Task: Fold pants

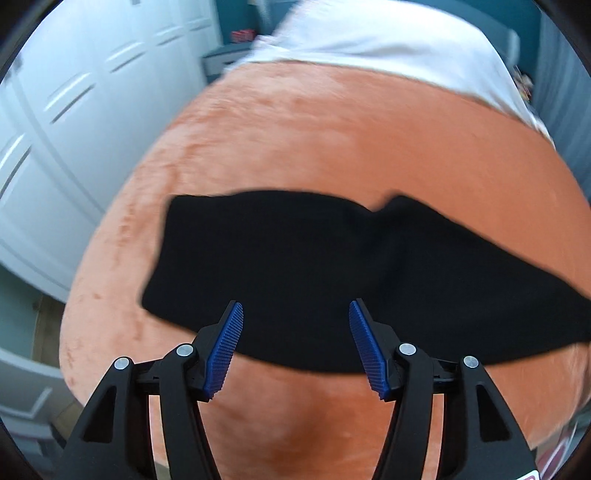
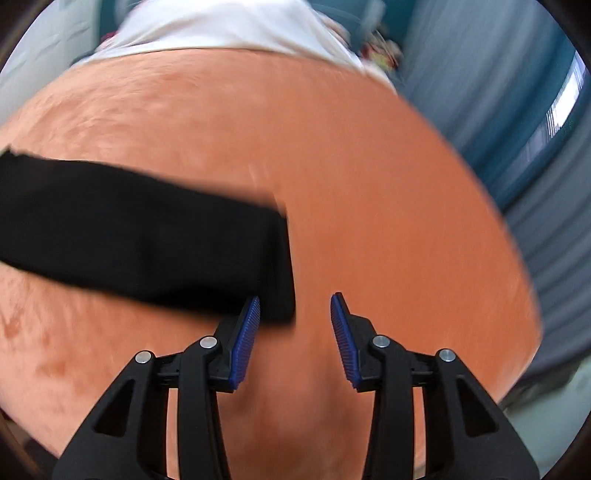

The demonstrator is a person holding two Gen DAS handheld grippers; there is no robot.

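Black pants [image 1: 314,266] lie flat in a long band on an orange blanket [image 1: 332,140]. In the left wrist view they stretch from the centre left to the right edge. My left gripper [image 1: 295,308] is open and empty, held above the pants' near edge. In the right wrist view the pants [image 2: 129,236] reach in from the left and end at a square end near the middle. My right gripper [image 2: 294,301] is open and empty, held above the blanket [image 2: 369,184] just right of that end. Its left fingertip [image 2: 251,306] overlaps the pants' corner.
The orange blanket covers a bed, with a white sheet [image 1: 369,33] at its far end. White wardrobe doors [image 1: 74,110] stand to the left. Grey-blue curtains [image 2: 517,129] hang to the right. Both views are motion-blurred.
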